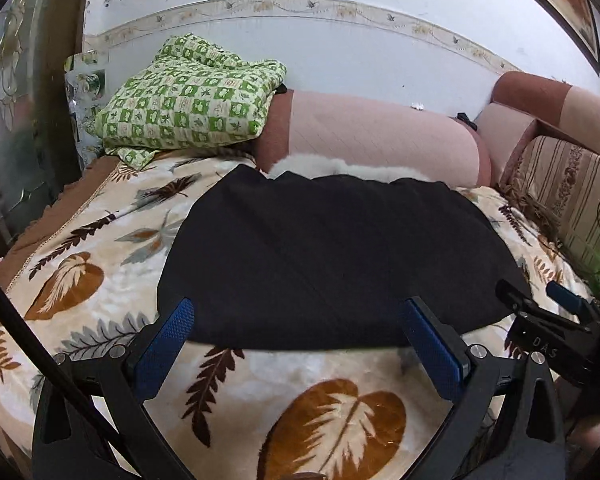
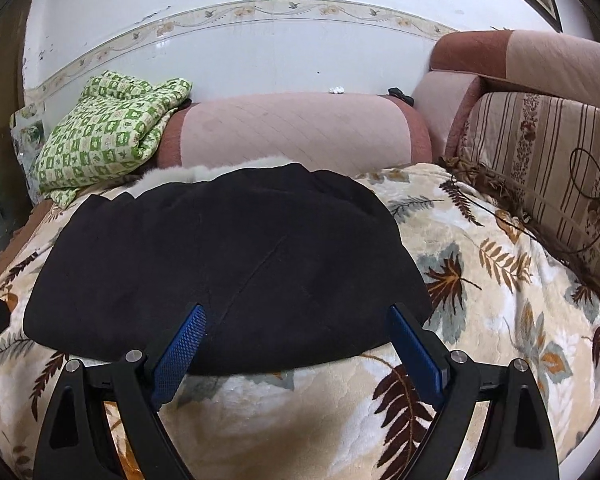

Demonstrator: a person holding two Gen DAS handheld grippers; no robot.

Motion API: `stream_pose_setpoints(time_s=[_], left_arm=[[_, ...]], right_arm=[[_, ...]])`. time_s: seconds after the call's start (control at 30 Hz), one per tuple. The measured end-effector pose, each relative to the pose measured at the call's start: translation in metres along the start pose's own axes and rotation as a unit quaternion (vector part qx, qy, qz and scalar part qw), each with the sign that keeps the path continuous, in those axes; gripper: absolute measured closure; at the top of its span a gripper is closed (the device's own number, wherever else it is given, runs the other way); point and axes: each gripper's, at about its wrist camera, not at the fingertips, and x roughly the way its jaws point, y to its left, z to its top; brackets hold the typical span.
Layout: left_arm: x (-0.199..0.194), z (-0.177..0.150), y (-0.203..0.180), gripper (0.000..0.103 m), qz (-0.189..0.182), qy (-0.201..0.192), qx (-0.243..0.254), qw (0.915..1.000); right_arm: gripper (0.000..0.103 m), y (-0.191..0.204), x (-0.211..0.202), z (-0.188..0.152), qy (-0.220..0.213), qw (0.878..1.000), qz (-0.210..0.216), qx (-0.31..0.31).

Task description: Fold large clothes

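The left gripper (image 1: 296, 312) hangs with its blue-padded fingers (image 1: 168, 340) spread wide and nothing between them, tips poised just over the near hem of the black garment (image 1: 332, 256). The right gripper (image 2: 296, 318) is likewise released and empty, its tips over the same hem further along; in the left wrist view it appears low at the right edge, beside the garment's near right corner. Both are spaced along one edge, probably so that edge can be pinched at two places and carried over evenly. The garment lies flat on the leaf-patterned fleece blanket (image 1: 100, 264), already reduced to a compact dark slab, so it looks partly folded. A strip of white fur trim (image 1: 340, 168) shows at its far edge, likely a collar or hood lining, though the dark cloth hides too much detail to be sure. Beyond it runs the pink sofa backrest (image 2: 296, 132), with a green-checked quilt (image 1: 188, 96) piled at the left end and a striped cushion (image 2: 540, 152) at the right, both apart from the garment.
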Motion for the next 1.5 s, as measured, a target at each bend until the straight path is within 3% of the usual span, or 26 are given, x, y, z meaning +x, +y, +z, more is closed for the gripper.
stream_pose_setpoints(time_s=[0.33, 0.73, 1.5], left_arm=[[0.029, -0.01, 0.004, 0.0, 0.018, 0.066, -0.011, 0.9976], [0.036, -0.015, 0.0, 0.0, 0.054, 0.073, 0.012, 0.9958], [0.049, -0.019, 0.004, 0.0, 0.064, 0.101, 0.014, 0.9928]], right_arm=[[0.009, 0.004, 0.003, -0.003, 0.011, 1.0, 0.005, -0.004], [0.009, 0.01, 0.005, -0.006, 0.02, 1.0, 0.01, -0.016], [0.009, 0.017, 0.009, -0.01, 0.032, 0.999, 0.016, -0.028]])
